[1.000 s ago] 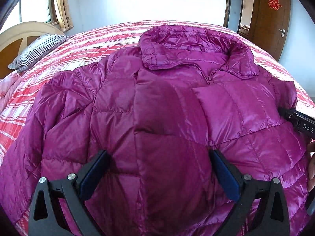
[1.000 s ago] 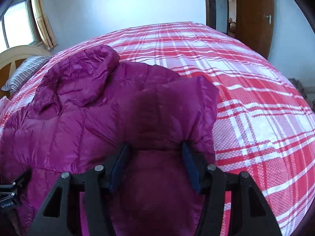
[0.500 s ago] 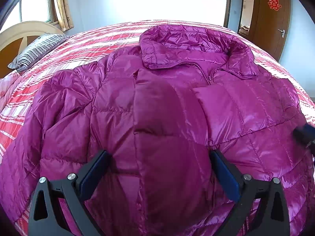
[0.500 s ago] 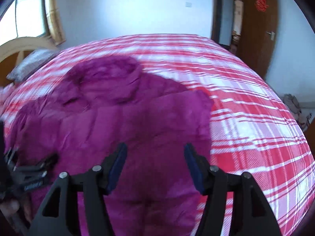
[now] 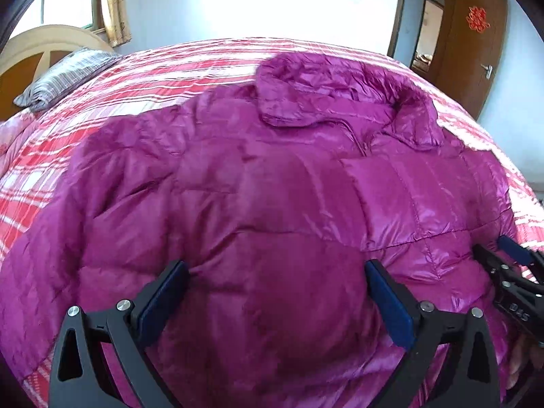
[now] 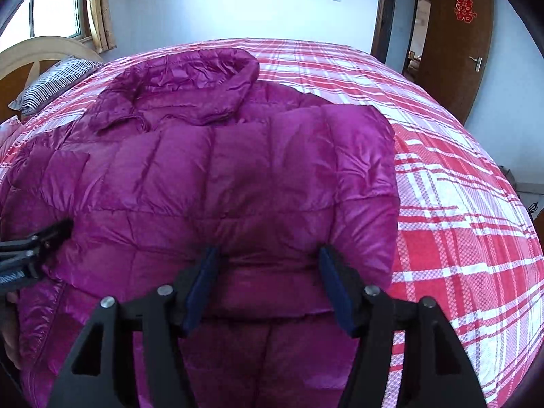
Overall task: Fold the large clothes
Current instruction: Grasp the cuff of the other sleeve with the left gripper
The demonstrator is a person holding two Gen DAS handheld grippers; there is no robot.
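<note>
On the plaid bed (image 6: pixel 442 183), purple jacket (image 5: pixel 272 204) lengthwise, collar (image 5: pixel 340 102) far; both hand-held grippers (image 5: pixel 275 292) (image 6: pixel 268 282) open.

Left black two-finger gripper with blue pads (image 5: pixel 277 285): jaws spread wide, fingers level, pointing forward, nothing clamped between the pads. Right black two-finger gripper with blue pads (image 6: pixel 267 270): jaws likewise parted, narrower gap, nothing visibly clamped. Each gripper appears at the edge of the other's view, side by side, close together.
</note>
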